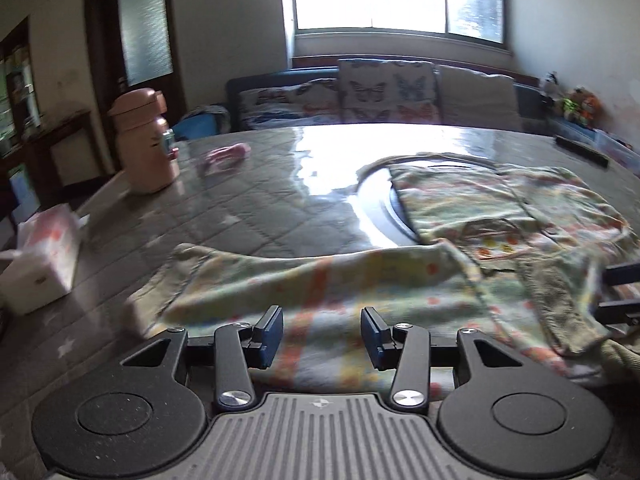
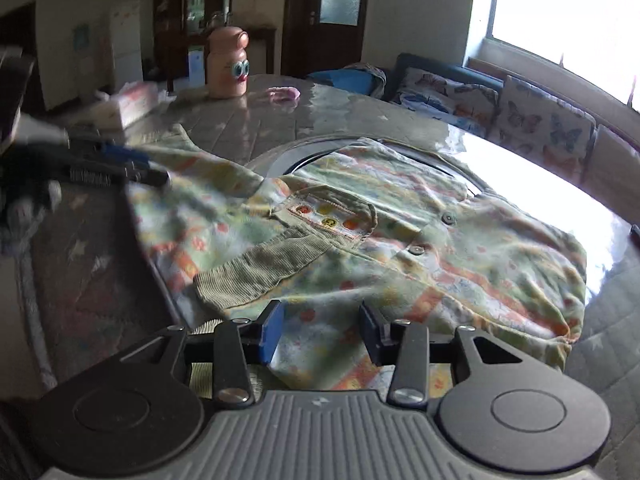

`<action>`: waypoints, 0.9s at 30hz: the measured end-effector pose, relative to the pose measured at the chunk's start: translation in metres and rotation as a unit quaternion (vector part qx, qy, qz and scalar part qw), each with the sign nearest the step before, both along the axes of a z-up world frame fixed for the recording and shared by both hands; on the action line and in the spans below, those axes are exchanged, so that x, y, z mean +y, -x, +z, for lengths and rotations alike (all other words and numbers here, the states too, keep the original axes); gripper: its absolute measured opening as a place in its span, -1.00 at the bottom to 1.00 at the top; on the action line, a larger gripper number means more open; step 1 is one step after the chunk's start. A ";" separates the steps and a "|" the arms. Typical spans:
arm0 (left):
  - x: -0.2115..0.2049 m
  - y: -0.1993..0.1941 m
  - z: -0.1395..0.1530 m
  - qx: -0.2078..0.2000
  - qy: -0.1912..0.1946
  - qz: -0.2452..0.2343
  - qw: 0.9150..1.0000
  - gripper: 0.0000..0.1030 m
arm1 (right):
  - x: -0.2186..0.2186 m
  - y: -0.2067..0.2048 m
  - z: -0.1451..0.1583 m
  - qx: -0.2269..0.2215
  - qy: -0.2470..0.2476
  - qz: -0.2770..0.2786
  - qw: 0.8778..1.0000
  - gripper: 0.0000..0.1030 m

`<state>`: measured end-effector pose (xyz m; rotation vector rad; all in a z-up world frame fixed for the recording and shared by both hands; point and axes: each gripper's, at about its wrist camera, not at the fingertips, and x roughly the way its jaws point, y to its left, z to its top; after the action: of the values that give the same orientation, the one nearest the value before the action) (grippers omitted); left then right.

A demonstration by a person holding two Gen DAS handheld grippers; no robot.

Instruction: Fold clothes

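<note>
A small pale green shirt (image 2: 400, 240) with orange and yellow print, buttons and a corduroy collar lies spread on the table. In the left wrist view its sleeve (image 1: 304, 280) stretches left. My left gripper (image 1: 322, 338) is open, its blue pads just above the sleeve near its shoulder end. My right gripper (image 2: 322, 334) is open over the shirt's near edge, just below the collar (image 2: 260, 276). The left gripper also shows blurred in the right wrist view (image 2: 128, 164), over the sleeve. The right gripper's fingertips (image 1: 618, 292) show at the right edge of the left wrist view.
The table (image 1: 248, 200) has a glossy quilted cover. A pink bottle-shaped toy with eyes (image 2: 228, 64), a pink cloth (image 2: 284, 94) and a tissue box (image 1: 44, 256) stand at its far and left side. A sofa with butterfly cushions (image 1: 384, 92) is behind.
</note>
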<state>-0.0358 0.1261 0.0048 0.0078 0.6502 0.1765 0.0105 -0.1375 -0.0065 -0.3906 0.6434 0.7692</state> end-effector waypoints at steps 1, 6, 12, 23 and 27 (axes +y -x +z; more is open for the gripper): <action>0.005 0.002 0.000 -0.002 -0.001 0.010 1.000 0.02 | 0.003 0.002 0.000 -0.005 0.005 0.006 1.000 -0.18; 0.033 0.005 0.000 -0.002 0.005 0.071 0.997 0.07 | 0.011 0.000 -0.005 0.007 0.007 0.017 1.000 -0.07; 0.066 0.004 -0.006 -0.004 0.019 0.144 0.989 0.06 | 0.006 -0.001 -0.001 0.017 -0.011 0.010 1.000 -0.03; 0.110 0.008 -0.010 -0.017 0.071 0.216 0.974 -0.25 | 0.002 -0.001 0.002 0.019 -0.019 0.001 1.000 -0.03; 0.113 0.007 -0.008 -0.022 0.071 0.226 0.971 -0.28 | 0.003 0.000 0.001 0.021 -0.020 0.001 1.000 -0.03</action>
<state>-0.0431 0.2394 -0.0036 -0.2844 0.6115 0.5682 0.0105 -0.1349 -0.0057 -0.3388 0.6652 0.7938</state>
